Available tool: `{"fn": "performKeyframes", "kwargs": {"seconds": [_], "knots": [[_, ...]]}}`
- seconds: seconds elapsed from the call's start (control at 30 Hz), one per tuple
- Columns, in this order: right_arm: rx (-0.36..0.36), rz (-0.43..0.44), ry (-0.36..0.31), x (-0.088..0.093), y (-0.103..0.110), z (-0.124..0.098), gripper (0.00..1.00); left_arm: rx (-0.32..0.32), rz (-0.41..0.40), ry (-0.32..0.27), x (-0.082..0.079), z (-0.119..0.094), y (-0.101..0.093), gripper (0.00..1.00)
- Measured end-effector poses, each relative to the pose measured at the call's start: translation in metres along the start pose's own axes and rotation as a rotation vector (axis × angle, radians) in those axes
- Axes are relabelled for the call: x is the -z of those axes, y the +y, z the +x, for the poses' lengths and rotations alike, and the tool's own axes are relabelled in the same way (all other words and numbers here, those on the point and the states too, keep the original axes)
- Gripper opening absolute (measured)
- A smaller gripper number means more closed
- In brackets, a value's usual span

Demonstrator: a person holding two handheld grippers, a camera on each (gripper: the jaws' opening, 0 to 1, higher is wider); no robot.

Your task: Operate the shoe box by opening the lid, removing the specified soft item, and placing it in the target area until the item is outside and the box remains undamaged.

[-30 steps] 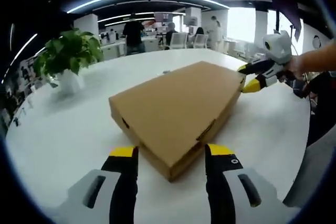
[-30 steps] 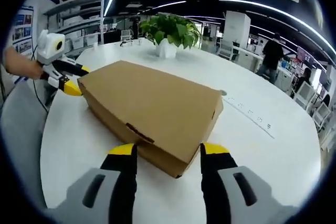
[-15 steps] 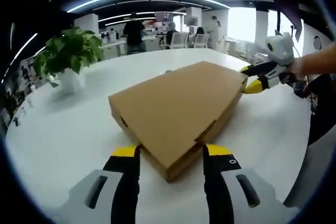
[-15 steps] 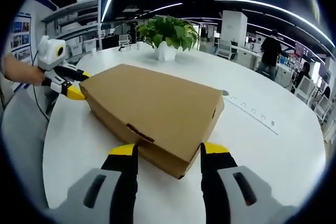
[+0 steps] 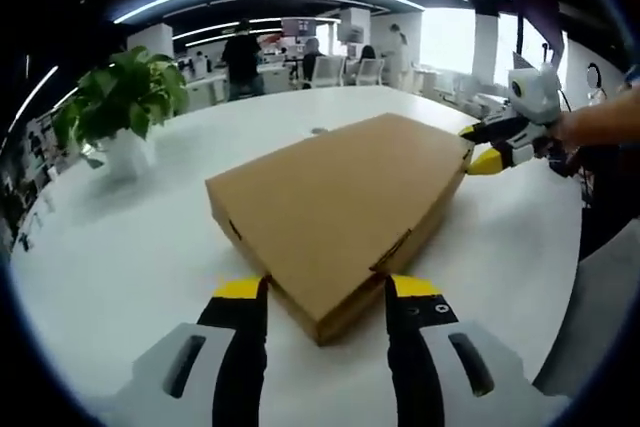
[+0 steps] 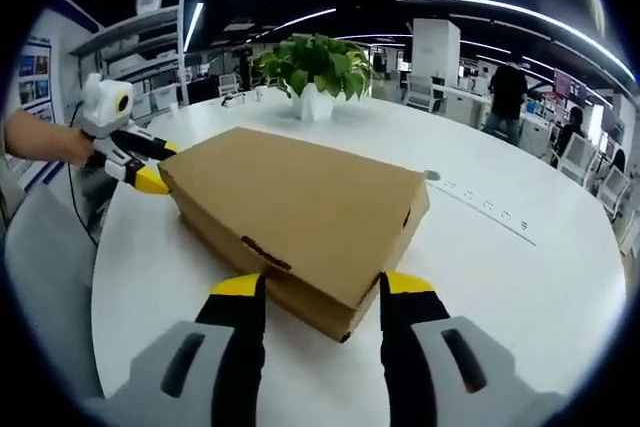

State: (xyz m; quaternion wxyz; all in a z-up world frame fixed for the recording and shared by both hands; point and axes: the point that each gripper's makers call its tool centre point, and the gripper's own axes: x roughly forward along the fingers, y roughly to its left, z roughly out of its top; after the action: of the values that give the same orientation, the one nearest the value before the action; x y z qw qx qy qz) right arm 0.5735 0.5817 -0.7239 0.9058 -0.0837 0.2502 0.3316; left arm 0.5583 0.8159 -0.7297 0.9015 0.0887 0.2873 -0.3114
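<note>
A shut brown cardboard shoe box [image 5: 330,207] lies flat on the white table [image 5: 130,247], its lid closed. My left gripper [image 5: 327,292] is open, and its jaws stand on either side of the box's near corner. At the opposite corner, in the left gripper view, my right gripper [image 5: 478,147] is held by a hand. In the right gripper view the same box [image 6: 300,207] has its near corner between the open jaws of my right gripper [image 6: 322,287]. My left gripper [image 6: 158,164] meets the far left corner there. The box's contents are hidden.
A potted green plant [image 5: 120,107] in a white pot [image 6: 315,102] stands on the table beyond the box. A strip of small marks [image 6: 485,215] runs along the table to the right. A grey chair [image 6: 45,277] sits at the table edge. People stand far behind.
Both views have shifted slightly with the hands. The box lies as it did, shut, and both grippers stay open at its opposite corners.
</note>
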Motion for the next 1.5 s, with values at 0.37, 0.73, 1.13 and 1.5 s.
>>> {"fn": "performKeyframes", "kwargs": {"seconds": [0.37,0.73,1.13,1.5], "knots": [[0.037,0.045,-0.019,0.001,0.019,-0.003,0.4,0.051,0.021,0.012,0.005,-0.008,0.01,0.46],[0.04,0.071,-0.017,0.004,0.043,-0.009,0.37,0.103,0.031,0.025,0.012,-0.019,0.02,0.45],[0.063,0.09,-0.026,0.006,0.074,-0.011,0.35,0.151,0.059,0.049,0.02,-0.035,0.028,0.44],[0.066,0.094,-0.021,0.008,0.098,-0.016,0.32,0.182,0.096,0.065,0.026,-0.044,0.035,0.45]]}}
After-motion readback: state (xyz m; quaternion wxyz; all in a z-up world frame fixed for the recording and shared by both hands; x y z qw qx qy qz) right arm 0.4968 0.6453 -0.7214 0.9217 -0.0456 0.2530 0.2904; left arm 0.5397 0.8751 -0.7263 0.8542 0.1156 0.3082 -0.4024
